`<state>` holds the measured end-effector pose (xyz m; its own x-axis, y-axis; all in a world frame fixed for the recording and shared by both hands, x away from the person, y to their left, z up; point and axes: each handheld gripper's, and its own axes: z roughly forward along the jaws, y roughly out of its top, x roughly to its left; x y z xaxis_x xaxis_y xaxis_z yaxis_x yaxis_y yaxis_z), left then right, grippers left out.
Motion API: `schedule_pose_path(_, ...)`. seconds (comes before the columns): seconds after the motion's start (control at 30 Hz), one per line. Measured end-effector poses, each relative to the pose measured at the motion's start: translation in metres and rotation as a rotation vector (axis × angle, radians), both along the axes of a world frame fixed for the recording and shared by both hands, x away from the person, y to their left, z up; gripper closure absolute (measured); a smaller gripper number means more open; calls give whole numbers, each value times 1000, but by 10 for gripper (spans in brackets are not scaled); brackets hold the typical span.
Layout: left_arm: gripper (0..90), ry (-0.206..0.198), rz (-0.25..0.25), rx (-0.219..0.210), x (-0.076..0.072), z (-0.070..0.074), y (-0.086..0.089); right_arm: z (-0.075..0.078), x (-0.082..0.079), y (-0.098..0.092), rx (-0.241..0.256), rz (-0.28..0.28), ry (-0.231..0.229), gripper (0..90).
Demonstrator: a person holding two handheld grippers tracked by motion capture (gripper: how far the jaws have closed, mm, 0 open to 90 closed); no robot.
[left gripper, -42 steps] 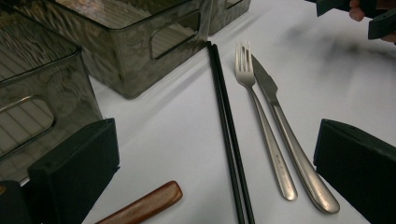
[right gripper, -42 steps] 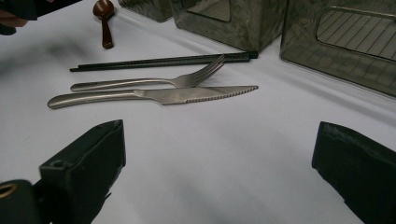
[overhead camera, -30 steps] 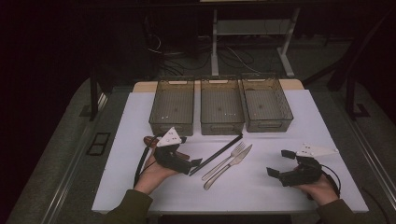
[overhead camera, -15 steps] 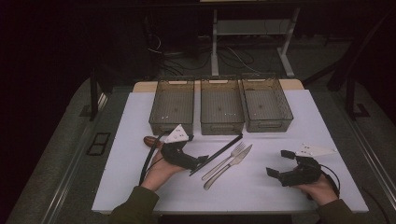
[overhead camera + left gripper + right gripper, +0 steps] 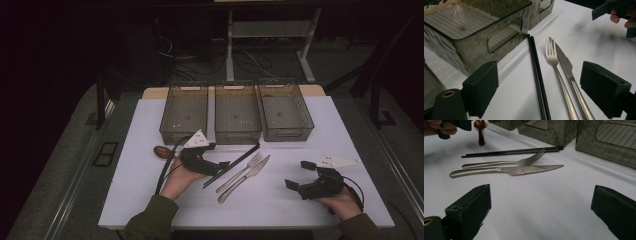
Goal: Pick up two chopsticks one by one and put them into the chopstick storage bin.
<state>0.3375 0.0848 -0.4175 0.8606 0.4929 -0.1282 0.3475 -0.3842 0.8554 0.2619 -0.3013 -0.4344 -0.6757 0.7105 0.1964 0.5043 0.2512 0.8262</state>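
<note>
Nothing sorted yet: chopsticks (image 5: 537, 82), fork (image 5: 555, 67), knife (image 5: 569, 72) lying loose at 6 o'clock of bare bins (image 5: 237, 112). Left gripper (image 5: 220, 165) wide, approaching chopsticks; right gripper (image 5: 295, 177) wide, idle.

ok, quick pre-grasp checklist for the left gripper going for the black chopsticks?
1. Left gripper jaws open: ok, both black pads stand wide apart in the left gripper view.
2. Pair of black chopsticks between the jaws: ok, they run up the gap.
3. Chopsticks lying together: ok, side by side on the white table.
4. Clearance from the steel fork: not ok, fork and steel knife also lie inside the jaw span.
5. Right gripper out of the way: ok, open and off to the side.
6. Smoky clear plastic bins free to receive: ok, nothing large visible inside.
</note>
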Motion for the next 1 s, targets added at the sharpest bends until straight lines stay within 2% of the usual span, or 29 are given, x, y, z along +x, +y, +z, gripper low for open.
schedule_pose_path(0.3, 226, 2, -4, 6, 5, -1, -13, 0, 0, 0, 2, -3, 1, 23)
schedule_pose_path(0.43, 370, 9, -5, 9, 6, -3, -17, 0, 0, 0, 2, -2, -1, 23)
schedule_pose_path(0.5, 476, 22, -9, 17, 6, -5, -18, 0, 0, -1, 2, 0, -5, 23)
schedule_pose_path(0.53, 476, 28, -10, 21, 6, -6, -19, 0, 0, -1, 2, 0, -5, 23)
schedule_pose_path(0.77, 629, 70, -3, 43, 8, -14, -21, -1, 0, 0, 5, 0, 1, 23)
schedule_pose_path(0.83, 684, 84, -5, 63, 9, -17, -22, -1, 1, 0, 6, -1, -2, 23)
schedule_pose_path(1.0, 747, 111, 3, 86, 9, -24, -24, -1, 1, 0, 5, -3, -1, 23)
